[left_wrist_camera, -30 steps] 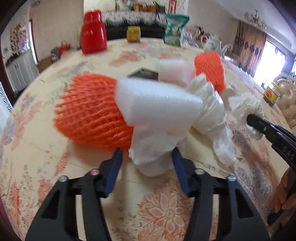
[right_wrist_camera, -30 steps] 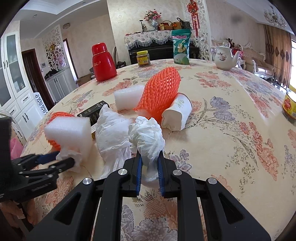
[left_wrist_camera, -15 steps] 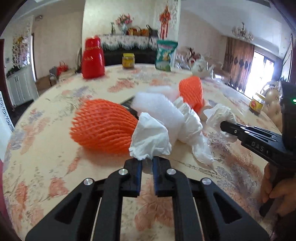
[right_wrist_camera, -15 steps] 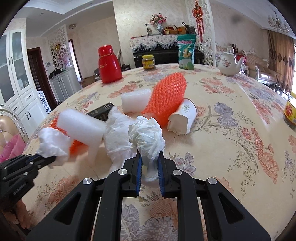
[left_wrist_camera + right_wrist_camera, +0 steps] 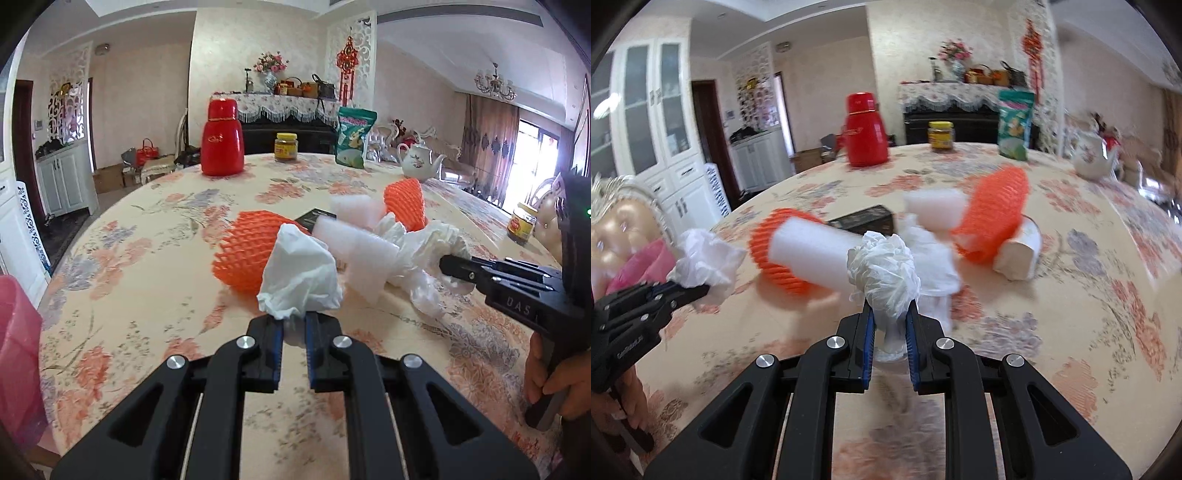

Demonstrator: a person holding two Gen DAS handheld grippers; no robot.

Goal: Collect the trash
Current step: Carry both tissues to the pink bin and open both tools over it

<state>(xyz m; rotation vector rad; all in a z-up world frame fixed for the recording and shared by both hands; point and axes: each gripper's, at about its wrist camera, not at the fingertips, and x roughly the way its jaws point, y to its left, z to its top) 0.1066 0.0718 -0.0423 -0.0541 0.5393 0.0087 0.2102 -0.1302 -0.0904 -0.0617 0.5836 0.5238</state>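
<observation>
It was a home's dining room: a floral-clothed surface (image 5: 155, 236) carried a teapot (image 5: 419, 162), with white cabinets (image 5: 653, 122), a chandelier (image 5: 494, 83) and curtains (image 5: 491, 147) around.

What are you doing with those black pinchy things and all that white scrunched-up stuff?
A person is picking rubbish off the flowery table. The left gripper is shut on a crumpled white tissue, and the right gripper is shut on a scrunched white plastic bag. Both are held just above the table. Two orange foam nets, white foam blocks, a paper cup and more white plastic still lie there, uncollected.
</observation>
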